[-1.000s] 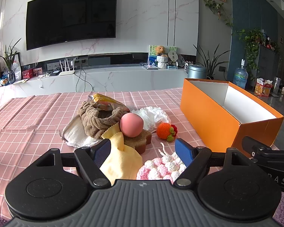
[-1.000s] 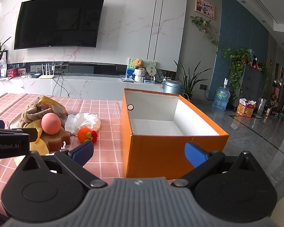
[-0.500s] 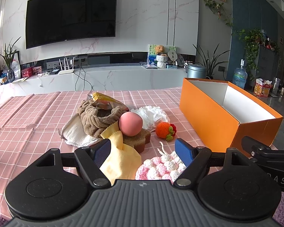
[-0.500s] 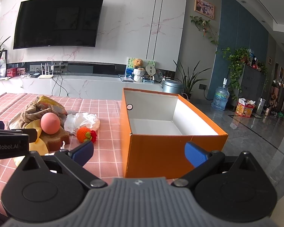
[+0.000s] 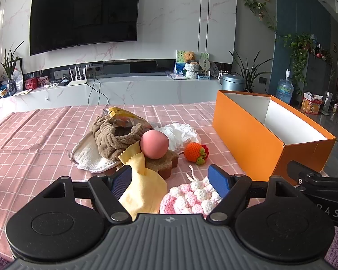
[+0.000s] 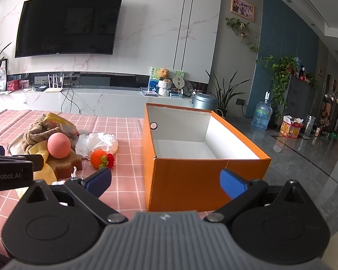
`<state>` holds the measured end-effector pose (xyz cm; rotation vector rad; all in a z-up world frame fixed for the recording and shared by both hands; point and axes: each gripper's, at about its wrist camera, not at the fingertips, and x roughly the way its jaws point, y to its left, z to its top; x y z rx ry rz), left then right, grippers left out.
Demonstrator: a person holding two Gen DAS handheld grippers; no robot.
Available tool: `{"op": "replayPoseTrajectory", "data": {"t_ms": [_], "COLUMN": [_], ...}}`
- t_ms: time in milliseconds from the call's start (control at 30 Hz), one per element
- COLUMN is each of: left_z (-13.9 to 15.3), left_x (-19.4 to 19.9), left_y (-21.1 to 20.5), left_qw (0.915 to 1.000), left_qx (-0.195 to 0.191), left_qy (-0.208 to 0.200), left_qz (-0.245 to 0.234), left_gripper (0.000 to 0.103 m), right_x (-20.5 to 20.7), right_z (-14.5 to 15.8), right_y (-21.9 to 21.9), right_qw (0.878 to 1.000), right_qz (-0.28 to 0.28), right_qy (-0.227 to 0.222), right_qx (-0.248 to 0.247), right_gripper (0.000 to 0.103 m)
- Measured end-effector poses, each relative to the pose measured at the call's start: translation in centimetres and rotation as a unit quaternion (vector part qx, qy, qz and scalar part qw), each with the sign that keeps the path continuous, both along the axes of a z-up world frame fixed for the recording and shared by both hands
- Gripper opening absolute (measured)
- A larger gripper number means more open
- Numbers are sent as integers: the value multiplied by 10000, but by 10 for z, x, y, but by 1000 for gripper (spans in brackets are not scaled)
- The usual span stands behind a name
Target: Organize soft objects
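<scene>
Clutter of soft things is sitting in one heap on the pink checked tablecloth (image 5: 29, 139), just left of the orange box (image 5: 254, 139), which is standing open and empty, presumably so it can take them. Nearest the box is lying the orange crochet fruit (image 5: 194, 152); beyond it, farther from the box, a white ruffled cloth (image 5: 180, 133), a pink ball (image 5: 154, 144) resting on a brown sponge (image 5: 163, 165), a brown towel (image 5: 111, 138), a yellow cloth (image 5: 142, 189) and a pink-and-white crochet piece (image 5: 191, 199).

Left gripper (image 5: 170, 180) is hovering with its jaws spread wide and empty, facing the near edge of the heap, the yellow cloth and crochet piece showing between its blue pads; that suggests a first pick is being lined up. Right gripper (image 6: 164, 181) is hanging equally wide and empty in front of the box's near wall, likely waiting.

Compared with a second ago, almost nothing is changing: the heap is appearing very slightly lower and nearer in the left view, and both sets of jaws are keeping the same spread.
</scene>
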<state>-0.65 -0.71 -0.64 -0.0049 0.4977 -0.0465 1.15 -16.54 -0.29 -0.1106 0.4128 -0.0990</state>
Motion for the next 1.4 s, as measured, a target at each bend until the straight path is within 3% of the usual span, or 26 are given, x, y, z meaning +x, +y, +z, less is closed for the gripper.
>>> {"op": "replayPoseTrajectory", "data": {"t_ms": [300, 500, 600, 700, 967, 1167, 1400], "left_z": [-3, 2, 1, 1, -7, -17, -29], "left_x": [-6, 0, 2, 4, 13, 19, 28], "left_y": [-4, 7, 14, 21, 41, 51, 63], "left_qw": [10000, 9996, 9989, 9981, 9955, 9930, 9891], "left_qx": [-30, -110, -230, -314, -398, -402, -366], "left_qy": [73, 271, 405, 522, 853, 1072, 1312], "left_qz": [-33, -62, -20, -61, 126, 289, 559], "left_gripper": [89, 79, 68, 66, 64, 65, 64], "right_x": [0, -2, -2, 3, 17, 26, 51], "right_z": [-2, -3, -4, -6, -20, -32, -47], "right_y": [-2, -2, 0, 6, 29, 51, 72], "right_qw": [10000, 9999, 9996, 9989, 9900, 9785, 9671], "right_qz": [-13, 103, 269, 465, 1307, 1836, 2125], "right_qy": [21, -34, -51, -7, 480, 887, 1339], "right_qx": [-1, 36, 102, 115, 200, 320, 413], "right_gripper": [101, 101, 100, 90, 74, 74, 84]}}
